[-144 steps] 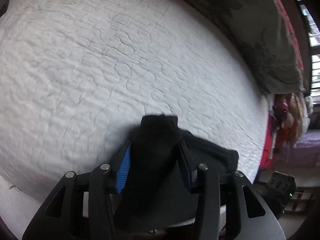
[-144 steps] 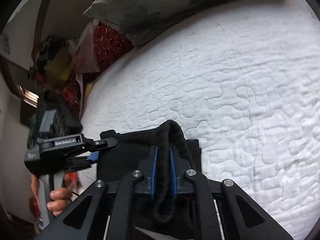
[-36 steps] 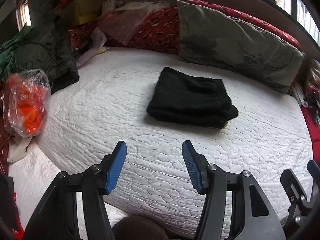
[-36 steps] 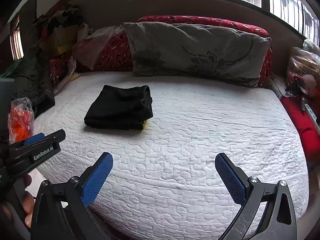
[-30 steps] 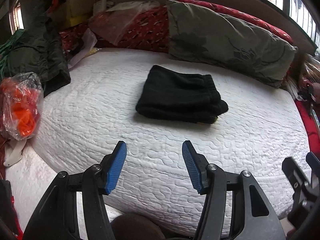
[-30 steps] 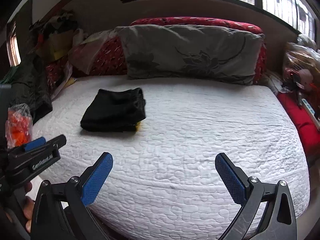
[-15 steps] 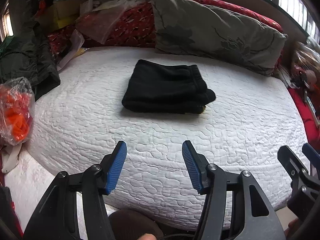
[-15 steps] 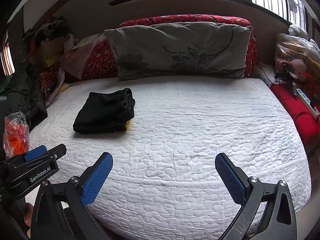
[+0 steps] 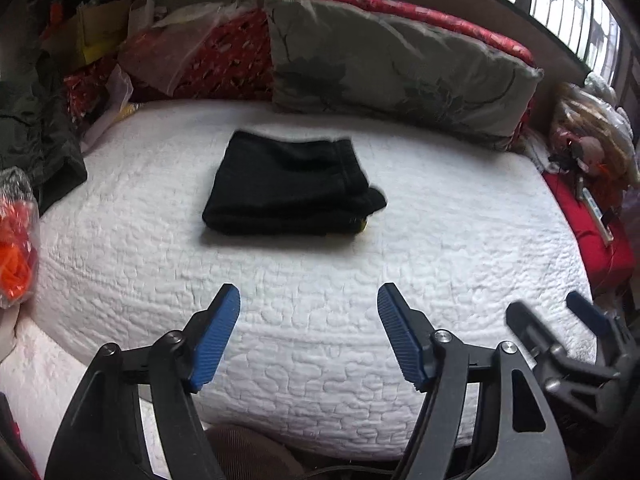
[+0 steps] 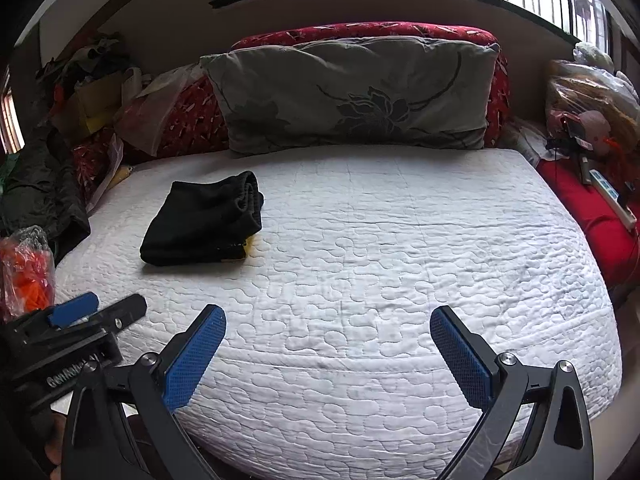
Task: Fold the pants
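The black pants (image 9: 288,186) lie folded in a compact rectangle on the white quilted bed (image 9: 460,216), with a bit of yellow showing at their near right corner. In the right wrist view the pants (image 10: 204,220) sit at the left of the bed (image 10: 400,248). My left gripper (image 9: 309,300) is open and empty, held back over the bed's near edge, well short of the pants. My right gripper (image 10: 328,320) is open wide and empty, also back at the near edge. Each gripper shows at the edge of the other's view.
A grey flowered pillow (image 10: 352,96) leans on red cushions (image 10: 360,32) at the bed's head. Clutter, a dark jacket (image 10: 36,192) and an orange plastic bag (image 10: 28,268) are at the left. Red bedding and bags (image 10: 592,128) lie at the right.
Both grippers let go of the folded pants and pulled back from the bed. In the last second they kept backing away, so the pants look smaller and farther off.
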`<state>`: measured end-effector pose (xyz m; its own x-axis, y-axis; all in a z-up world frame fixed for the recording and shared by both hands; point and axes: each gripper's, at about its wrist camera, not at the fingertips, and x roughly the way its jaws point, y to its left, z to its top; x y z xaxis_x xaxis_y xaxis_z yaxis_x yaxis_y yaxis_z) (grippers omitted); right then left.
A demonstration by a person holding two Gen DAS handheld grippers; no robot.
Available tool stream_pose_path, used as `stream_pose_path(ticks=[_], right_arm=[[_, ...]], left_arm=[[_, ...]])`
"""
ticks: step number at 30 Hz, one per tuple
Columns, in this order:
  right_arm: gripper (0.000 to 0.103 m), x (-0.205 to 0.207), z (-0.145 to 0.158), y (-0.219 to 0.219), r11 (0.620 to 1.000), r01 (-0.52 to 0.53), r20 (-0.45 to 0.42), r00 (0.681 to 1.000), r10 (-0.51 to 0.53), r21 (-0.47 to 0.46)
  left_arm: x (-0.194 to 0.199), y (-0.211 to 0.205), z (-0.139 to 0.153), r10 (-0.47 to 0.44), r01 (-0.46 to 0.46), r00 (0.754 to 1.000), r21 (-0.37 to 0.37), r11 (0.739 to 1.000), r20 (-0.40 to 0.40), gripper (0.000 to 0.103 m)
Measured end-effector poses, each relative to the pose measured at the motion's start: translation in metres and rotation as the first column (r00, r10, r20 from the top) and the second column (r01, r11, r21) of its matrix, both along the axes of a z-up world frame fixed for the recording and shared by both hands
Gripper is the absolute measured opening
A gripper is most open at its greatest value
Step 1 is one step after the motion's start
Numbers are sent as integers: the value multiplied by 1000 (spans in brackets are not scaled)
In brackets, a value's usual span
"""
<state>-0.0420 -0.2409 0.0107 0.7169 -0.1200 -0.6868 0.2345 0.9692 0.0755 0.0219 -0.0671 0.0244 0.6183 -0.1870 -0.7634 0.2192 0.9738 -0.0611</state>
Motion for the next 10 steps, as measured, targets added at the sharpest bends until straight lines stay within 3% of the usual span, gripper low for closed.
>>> stream_pose_path(ticks=[4,10], right_arm=[[103,0,-1,-2,1000,10,-6,1000,-10,3],[103,0,0,-7,1000,23,-2,1000,-23,9]], left_arm=[[-1,0,7,-4,5,1000,-23,1000,10,71],[-1,-2,5,9,-9,1000,6,1000,3,71]])
